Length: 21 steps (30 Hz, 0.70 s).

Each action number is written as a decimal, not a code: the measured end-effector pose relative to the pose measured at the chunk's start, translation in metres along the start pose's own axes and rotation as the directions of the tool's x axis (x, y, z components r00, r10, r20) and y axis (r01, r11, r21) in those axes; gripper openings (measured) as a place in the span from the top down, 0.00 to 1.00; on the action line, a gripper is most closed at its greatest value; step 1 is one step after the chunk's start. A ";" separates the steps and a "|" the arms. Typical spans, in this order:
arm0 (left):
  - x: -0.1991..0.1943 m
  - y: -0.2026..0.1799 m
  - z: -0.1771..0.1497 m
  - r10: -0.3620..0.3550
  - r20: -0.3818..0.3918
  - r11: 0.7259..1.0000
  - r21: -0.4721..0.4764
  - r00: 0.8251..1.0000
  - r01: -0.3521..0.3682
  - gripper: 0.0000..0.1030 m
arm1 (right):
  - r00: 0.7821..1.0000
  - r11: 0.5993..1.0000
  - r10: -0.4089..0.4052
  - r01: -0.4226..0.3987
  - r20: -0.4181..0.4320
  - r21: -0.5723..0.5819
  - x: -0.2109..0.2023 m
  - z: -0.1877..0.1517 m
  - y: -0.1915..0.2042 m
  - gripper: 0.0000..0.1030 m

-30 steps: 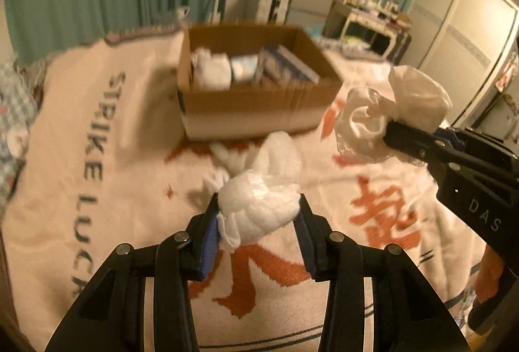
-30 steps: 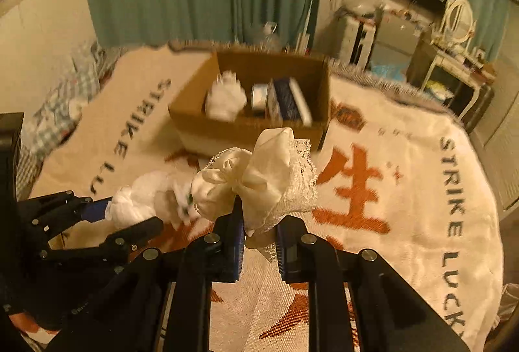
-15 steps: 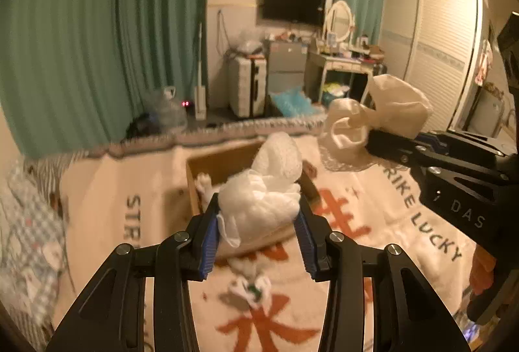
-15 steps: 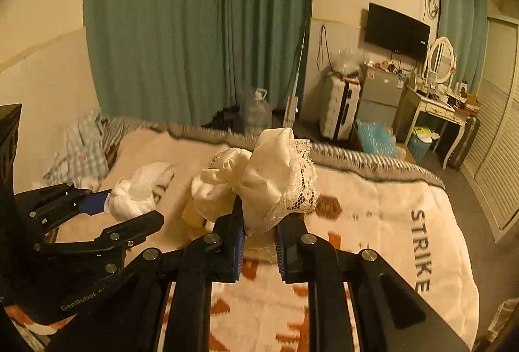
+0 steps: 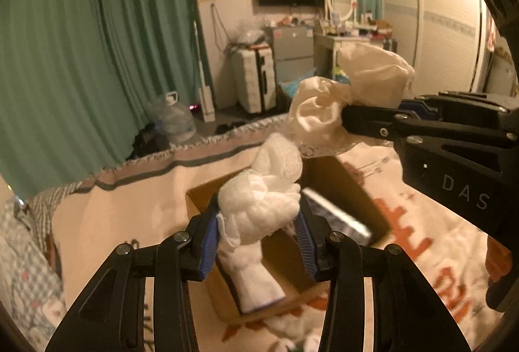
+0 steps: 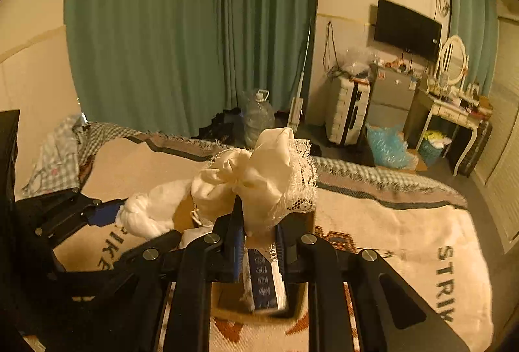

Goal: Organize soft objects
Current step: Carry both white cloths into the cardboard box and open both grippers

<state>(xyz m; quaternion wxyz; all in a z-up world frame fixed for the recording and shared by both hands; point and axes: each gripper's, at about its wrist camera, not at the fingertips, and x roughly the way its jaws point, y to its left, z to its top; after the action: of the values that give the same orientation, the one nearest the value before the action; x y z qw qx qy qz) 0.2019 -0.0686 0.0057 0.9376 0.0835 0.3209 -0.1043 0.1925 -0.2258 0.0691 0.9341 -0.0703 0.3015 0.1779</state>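
1. Left wrist view: my left claw (image 5: pixel 258 230) is clamped on a white knotted cloth bundle (image 5: pixel 262 199), its blue pads pressing both sides of it.
2. That bundle hangs above the open cardboard box (image 5: pixel 343 176), which sits on the cream blanket (image 5: pixel 129 209) covering the bed.
3. Inside the box I see another white bundle (image 5: pixel 256 284) and a dark flat package (image 5: pixel 337 215).
4. Right wrist view: my right claw (image 6: pixel 258 246) is closed tight on a cream lace-trimmed cloth (image 6: pixel 259 176), held up over the box.
5. The two held cloths sit near each other, the cream one higher and to the right of the white one.
6. More white cloth lies on the blanket (image 5: pixel 292 335) in front of the box.
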 end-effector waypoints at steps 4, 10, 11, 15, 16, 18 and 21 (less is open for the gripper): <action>0.036 0.003 -0.006 -0.003 -0.040 1.000 -0.014 0.999 0.002 0.60 | 0.999 1.000 0.009 -0.009 -0.045 0.013 0.050 -0.007 -0.010 0.85; 0.070 0.013 -0.013 -0.012 -0.085 0.999 -0.053 0.996 0.007 0.60 | 0.995 0.999 0.023 -0.018 -0.093 0.051 0.106 -0.018 -0.026 0.85; 0.074 0.013 -0.014 -0.009 -0.091 0.998 -0.056 0.996 0.004 0.60 | 0.994 0.998 0.027 -0.020 -0.107 0.062 0.113 -0.021 -0.028 0.85; 0.080 0.012 -0.017 -0.008 -0.124 0.997 -0.072 0.992 -0.001 0.59 | 0.992 0.992 0.051 -0.036 -0.120 0.119 0.128 -0.030 -0.035 0.84; 0.080 0.012 -0.017 -0.007 -0.128 0.997 -0.075 0.992 -0.002 0.58 | 0.990 0.991 0.058 -0.041 -0.131 0.130 0.130 -0.031 -0.036 0.80; 0.076 0.011 -0.017 0.002 -0.123 0.997 -0.078 0.992 -0.012 0.58 | 0.991 0.991 0.048 -0.031 -0.129 0.128 0.126 -0.031 -0.037 0.71; 0.068 0.011 -0.014 0.029 -0.117 0.996 -0.078 0.993 -0.039 0.51 | 0.994 0.992 0.025 -0.011 -0.110 0.123 0.115 -0.026 -0.032 0.44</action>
<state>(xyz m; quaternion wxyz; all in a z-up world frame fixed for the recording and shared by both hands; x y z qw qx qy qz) 0.2494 -0.0641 -0.0464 0.9217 0.0572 0.3772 -0.0704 0.2771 -0.2280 -0.0193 0.9168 -0.0201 0.3639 0.1634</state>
